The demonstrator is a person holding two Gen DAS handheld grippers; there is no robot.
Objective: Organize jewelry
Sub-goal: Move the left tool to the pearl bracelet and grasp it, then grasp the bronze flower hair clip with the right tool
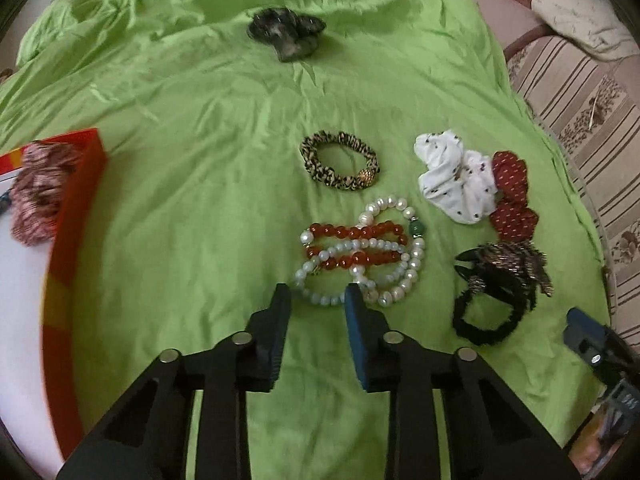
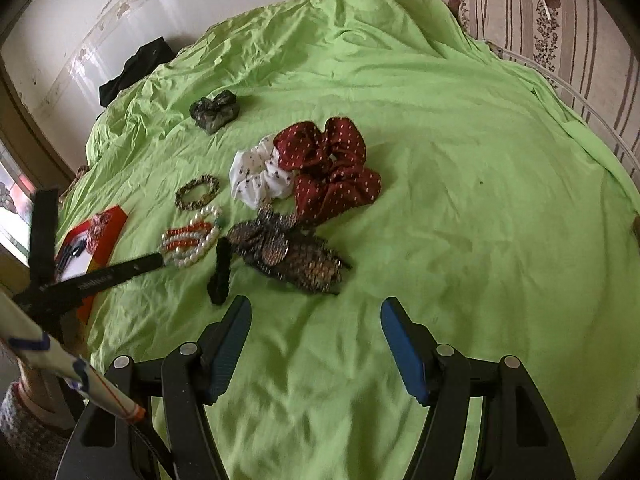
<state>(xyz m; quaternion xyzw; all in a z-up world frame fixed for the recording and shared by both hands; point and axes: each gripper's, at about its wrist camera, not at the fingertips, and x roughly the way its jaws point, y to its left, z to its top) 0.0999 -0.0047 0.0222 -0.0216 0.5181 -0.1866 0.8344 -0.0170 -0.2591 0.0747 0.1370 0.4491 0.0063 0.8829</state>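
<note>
Left wrist: bead bracelets (image 1: pixel 360 248) just beyond jaws

A wrinkled green sheet (image 2: pixel 440 160) covers the bed. Beside its right edge runs a striped floral sofa (image 1: pixel 576 112); a dark cloth (image 2: pixel 136 68) lies at its far-left corner against the white wall (image 2: pixel 120 8).

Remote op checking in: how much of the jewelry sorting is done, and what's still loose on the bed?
Done: only a pink patterned scrunchie lies in the red-rimmed box.

In hand: nothing; left gripper hovers open at the tangled pearl and red bead bracelets. Right gripper is open and empty.

Left: leopard-print band, white scrunchie, maroon dotted scrunchie, beaded black clip, dark scrunchie.
</note>
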